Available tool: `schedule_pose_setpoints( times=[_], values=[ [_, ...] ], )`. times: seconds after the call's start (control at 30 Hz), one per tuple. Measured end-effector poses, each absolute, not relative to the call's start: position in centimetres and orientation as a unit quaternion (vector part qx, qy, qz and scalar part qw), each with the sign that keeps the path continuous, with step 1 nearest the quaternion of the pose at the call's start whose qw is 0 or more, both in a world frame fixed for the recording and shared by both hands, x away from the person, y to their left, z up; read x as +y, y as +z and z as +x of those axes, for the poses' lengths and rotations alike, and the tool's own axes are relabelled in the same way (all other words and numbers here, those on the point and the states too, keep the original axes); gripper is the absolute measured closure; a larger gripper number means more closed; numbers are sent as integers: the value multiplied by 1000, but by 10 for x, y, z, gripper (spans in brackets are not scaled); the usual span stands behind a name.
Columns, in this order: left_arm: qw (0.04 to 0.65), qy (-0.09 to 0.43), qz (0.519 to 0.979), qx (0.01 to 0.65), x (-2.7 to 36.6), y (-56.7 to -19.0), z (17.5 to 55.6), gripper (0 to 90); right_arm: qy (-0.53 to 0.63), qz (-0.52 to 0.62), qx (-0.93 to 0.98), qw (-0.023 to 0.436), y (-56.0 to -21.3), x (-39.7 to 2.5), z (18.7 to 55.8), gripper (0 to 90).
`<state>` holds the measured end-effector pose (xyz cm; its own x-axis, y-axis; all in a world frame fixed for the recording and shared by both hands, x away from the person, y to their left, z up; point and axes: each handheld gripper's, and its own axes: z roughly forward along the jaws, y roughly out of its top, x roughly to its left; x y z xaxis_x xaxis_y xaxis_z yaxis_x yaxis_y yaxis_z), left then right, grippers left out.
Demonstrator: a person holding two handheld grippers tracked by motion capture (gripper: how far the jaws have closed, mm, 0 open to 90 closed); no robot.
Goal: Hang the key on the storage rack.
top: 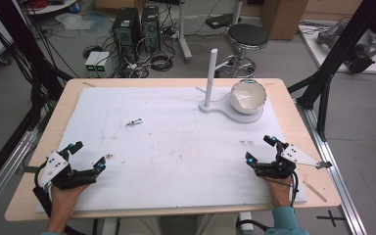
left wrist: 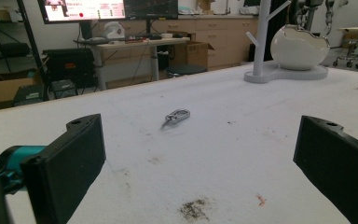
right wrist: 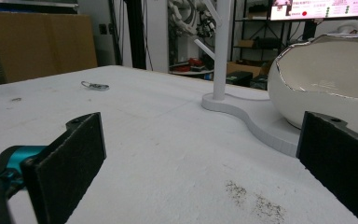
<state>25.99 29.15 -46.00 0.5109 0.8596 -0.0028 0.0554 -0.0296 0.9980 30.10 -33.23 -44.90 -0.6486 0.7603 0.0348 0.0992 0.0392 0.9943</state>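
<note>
A small silver metal clasp (top: 134,122) lies on the white mat (top: 176,147), left of centre; it also lies ahead of the left jaws (left wrist: 177,115) and far off to the left (right wrist: 94,85). A white stand with a post (top: 209,78) and an egg-shaped white bowl (top: 247,96) sits at the back right (left wrist: 299,46) (right wrist: 335,77). My left gripper (top: 87,156) rests open near the front left corner, nothing between its jaws. My right gripper (top: 260,149) rests open at the front right, empty, pointing toward the bowl.
The mat covers a wooden table (top: 293,122) and carries dirt smudges (left wrist: 193,208). Beyond the far edge stand a round stool (top: 247,36), computer towers (top: 127,27) and cables on the floor. Black frame posts (top: 333,54) flank the table on the right.
</note>
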Motion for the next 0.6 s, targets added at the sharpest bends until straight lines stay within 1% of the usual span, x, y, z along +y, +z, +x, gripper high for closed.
schedule_pose_setpoints(
  times=[0.2,0.47,0.53,0.6],
  values=[
    [591,342,636,361,290,-460,260,26,615,323,668,266,-449,-333,302,5],
    [596,333,630,369,293,-459,261,26,614,321,669,268,-449,-333,301,5],
    [587,343,634,369,295,-458,263,26,613,320,670,269,-449,-332,301,5],
    [591,337,629,375,297,-454,265,26,614,321,669,269,-449,-332,301,6]
  ],
)
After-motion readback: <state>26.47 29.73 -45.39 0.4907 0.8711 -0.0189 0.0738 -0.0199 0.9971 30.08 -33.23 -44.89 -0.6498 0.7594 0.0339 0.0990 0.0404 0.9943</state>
